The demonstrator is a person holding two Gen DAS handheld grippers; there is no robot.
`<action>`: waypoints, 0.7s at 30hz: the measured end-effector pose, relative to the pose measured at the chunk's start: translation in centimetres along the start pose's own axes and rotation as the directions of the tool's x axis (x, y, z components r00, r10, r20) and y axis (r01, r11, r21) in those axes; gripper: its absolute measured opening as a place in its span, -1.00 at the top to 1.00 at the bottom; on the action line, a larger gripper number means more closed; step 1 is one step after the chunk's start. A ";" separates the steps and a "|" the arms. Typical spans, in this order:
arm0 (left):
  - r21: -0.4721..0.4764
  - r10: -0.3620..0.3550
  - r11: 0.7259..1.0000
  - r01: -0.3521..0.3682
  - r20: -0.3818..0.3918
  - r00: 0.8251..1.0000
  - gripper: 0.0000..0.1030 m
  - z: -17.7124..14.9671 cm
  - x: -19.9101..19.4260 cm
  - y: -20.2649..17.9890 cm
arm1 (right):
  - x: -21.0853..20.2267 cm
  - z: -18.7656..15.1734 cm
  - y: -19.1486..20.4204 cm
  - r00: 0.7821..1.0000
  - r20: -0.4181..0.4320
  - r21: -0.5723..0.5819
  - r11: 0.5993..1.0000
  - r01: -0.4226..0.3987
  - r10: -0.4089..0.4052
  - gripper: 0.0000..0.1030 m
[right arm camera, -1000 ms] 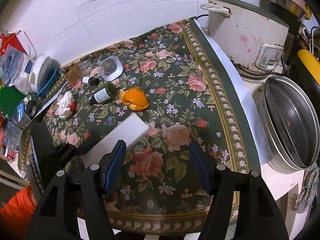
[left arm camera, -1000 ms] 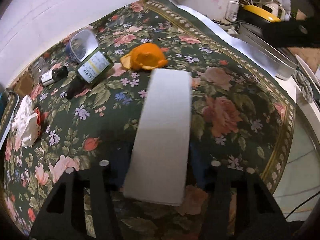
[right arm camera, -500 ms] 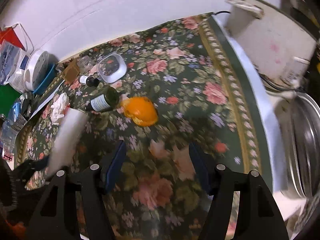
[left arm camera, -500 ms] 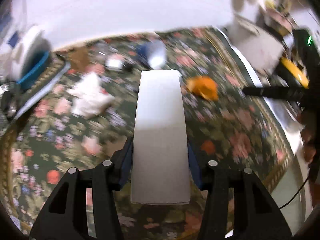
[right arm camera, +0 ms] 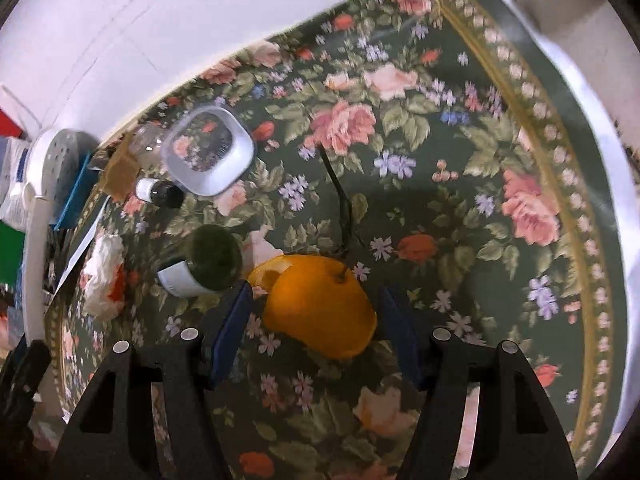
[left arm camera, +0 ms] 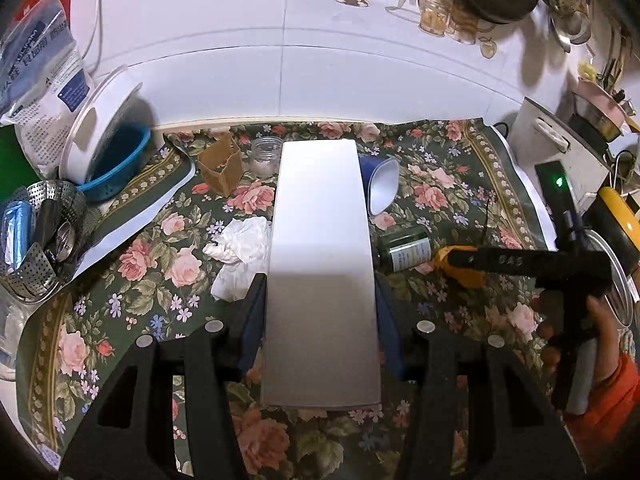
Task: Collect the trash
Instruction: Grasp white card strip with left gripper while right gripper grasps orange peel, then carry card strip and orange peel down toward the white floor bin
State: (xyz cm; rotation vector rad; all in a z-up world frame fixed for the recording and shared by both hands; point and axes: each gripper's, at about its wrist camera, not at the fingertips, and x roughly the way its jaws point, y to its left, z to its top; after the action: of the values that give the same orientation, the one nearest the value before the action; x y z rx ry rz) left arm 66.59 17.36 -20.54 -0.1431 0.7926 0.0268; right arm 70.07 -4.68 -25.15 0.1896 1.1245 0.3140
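My left gripper [left arm camera: 320, 304] is shut on a long white box [left arm camera: 320, 264] and holds it flat above the floral cloth. My right gripper [right arm camera: 316, 320] is open, its jaws on either side of an orange peel [right arm camera: 320, 312] that lies on the cloth. The peel [left arm camera: 460, 268] also shows in the left wrist view, partly behind the right gripper. A crumpled white tissue [left arm camera: 240, 252] lies left of the box. A dark green bottle [right arm camera: 204, 264] lies beside the peel, and a small dark bottle [right arm camera: 160, 192] lies farther back.
A clear plastic lid [right arm camera: 210, 150], a small glass jar [left arm camera: 266, 154] and a brown paper carton [left arm camera: 222, 166] lie near the wall. A blue colander with a white lid [left arm camera: 104, 148] and a metal steamer basket [left arm camera: 36, 240] stand at the left. A rice cooker [left arm camera: 560, 152] stands at the right.
My left gripper closed on the white box, lifted it and swung to face the wall. My right gripper moved forward and down until its jaws came around the orange peel.
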 end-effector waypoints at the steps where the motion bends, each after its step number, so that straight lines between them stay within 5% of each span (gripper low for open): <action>1: 0.004 0.000 1.000 0.000 0.001 1.000 0.03 0.1 0.0 -0.2 | 0.2 -0.1 -0.1 1.000 -0.005 0.008 1.000 -0.012 0.012 -0.08; 9: 0.036 -0.019 0.999 0.019 0.003 1.000 0.03 0.5 -1.1 -2.9 | -1.1 -0.6 0.1 0.999 0.030 -0.056 0.998 -0.039 0.041 0.71; 21: -0.036 0.036 0.999 -0.034 0.074 0.997 0.03 -1.7 -8.0 -7.7 | -10.5 -4.1 0.1 0.986 0.150 -0.214 0.976 -0.035 0.068 0.76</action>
State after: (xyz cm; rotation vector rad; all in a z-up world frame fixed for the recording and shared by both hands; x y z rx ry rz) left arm 60.41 9.73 -15.10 -0.1602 0.7201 0.0787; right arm 62.14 -8.20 -17.87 0.0544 0.9244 0.4546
